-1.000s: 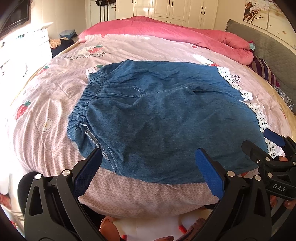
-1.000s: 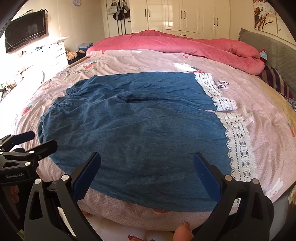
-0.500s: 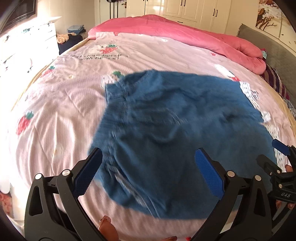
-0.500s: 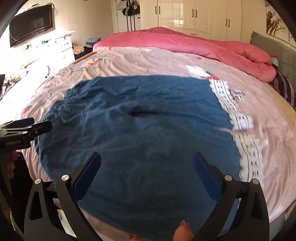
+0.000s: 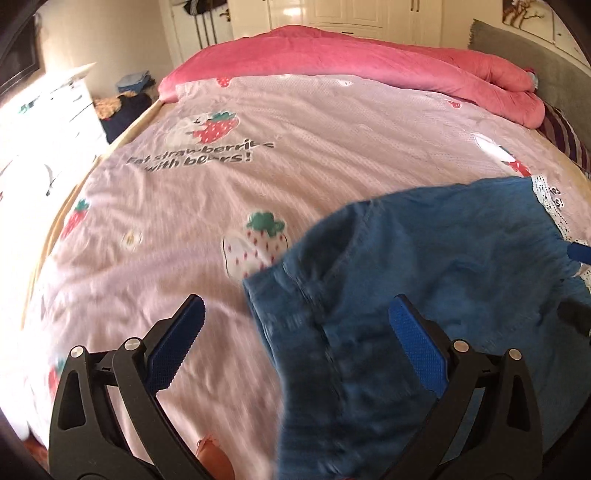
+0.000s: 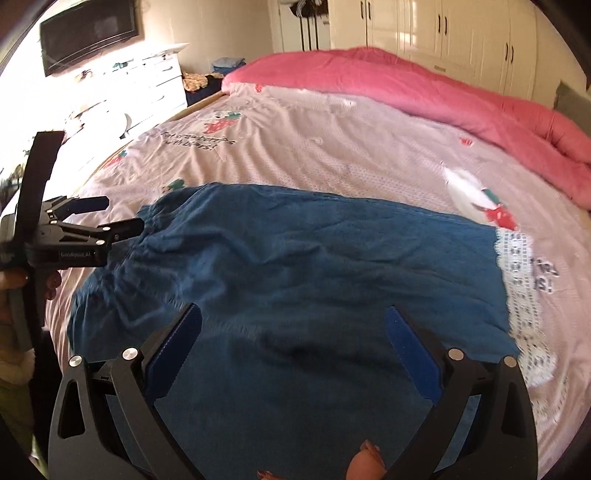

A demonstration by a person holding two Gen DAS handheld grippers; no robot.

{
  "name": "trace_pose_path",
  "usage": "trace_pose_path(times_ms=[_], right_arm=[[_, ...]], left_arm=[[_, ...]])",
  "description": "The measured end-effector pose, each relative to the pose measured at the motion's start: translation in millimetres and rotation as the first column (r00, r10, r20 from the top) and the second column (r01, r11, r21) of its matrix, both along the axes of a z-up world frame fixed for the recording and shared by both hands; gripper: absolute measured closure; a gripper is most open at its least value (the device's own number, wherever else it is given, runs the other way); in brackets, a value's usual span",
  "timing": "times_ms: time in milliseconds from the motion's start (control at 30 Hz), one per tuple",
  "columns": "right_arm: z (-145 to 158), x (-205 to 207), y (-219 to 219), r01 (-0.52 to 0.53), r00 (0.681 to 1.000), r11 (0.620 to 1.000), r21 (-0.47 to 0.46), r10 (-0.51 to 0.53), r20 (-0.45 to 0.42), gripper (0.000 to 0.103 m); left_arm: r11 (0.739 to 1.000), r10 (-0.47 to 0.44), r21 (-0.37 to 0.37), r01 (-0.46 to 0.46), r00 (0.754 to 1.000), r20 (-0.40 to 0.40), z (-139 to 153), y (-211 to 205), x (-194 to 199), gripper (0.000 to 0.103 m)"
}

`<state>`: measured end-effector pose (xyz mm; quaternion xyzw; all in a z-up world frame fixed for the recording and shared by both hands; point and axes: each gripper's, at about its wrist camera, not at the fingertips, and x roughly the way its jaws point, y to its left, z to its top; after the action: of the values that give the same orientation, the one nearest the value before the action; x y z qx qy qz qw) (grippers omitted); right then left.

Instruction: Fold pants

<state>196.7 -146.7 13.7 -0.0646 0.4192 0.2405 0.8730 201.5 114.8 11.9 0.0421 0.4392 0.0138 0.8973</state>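
Observation:
Blue denim pants (image 6: 314, 266) with white lace hems (image 6: 517, 266) lie flat on the pink bedspread (image 6: 332, 147). In the left wrist view the pants (image 5: 424, 277) fill the lower right, waistband end toward me. My left gripper (image 5: 295, 343) is open and empty, hovering over the waistband edge; it also shows in the right wrist view (image 6: 107, 214) at the waistband. My right gripper (image 6: 291, 354) is open and empty over the near side of the pants. Its fingertip (image 5: 578, 253) shows at the right edge of the left wrist view.
A rolled pink duvet (image 5: 369, 62) lies along the far side of the bed. A grey headboard (image 5: 535, 59) and striped pillow (image 5: 565, 136) are at the right. A white dresser (image 6: 147, 88) and wall TV (image 6: 88, 33) stand left; wardrobes (image 6: 443, 33) behind.
Both grippers have moved forward over the bed. The left view has swung left, so the pants now sit at its lower right. Both grippers stay open.

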Motion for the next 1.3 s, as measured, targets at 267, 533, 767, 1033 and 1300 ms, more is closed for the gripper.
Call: trace_pose_path(times_ms=[267, 533, 767, 1033, 1300], right_arm=[[-3.5, 57.3, 20.2, -0.036, 0.999, 0.996, -0.081, 0.037, 0.011, 0.004], [-5.2, 107.6, 56.0, -0.169, 0.985, 0.980, -0.108, 0.171, 0.011, 0.004], [-23.2, 121.1, 93.6, -0.273, 0.961, 0.939, -0.209, 0.277, -0.013, 0.004], [-24.9, 118.5, 129.4, -0.415, 0.905, 0.872, -0.260, 0.425, -0.019, 0.052], [9.3, 63.7, 99.2, -0.413, 0.899, 0.897, -0.157, 0.429, 0.086, 0.095]], left_arm=[[0.999, -0.045, -0.017, 0.045, 0.999, -0.020, -8.5, 9.6, 36.9, 0.051], [0.989, -0.140, -0.068, 0.135, 0.987, -0.078, -38.5, 5.1, 55.8, 0.092], [0.981, -0.135, -0.144, 0.132, 0.991, -0.005, -20.3, 14.2, 45.6, 0.101], [0.969, -0.172, -0.154, 0.192, 0.976, 0.135, 25.1, 7.7, 16.0, 0.102], [0.967, -0.168, -0.163, 0.194, 0.973, 0.161, 31.8, 8.9, -3.1, 0.102]])
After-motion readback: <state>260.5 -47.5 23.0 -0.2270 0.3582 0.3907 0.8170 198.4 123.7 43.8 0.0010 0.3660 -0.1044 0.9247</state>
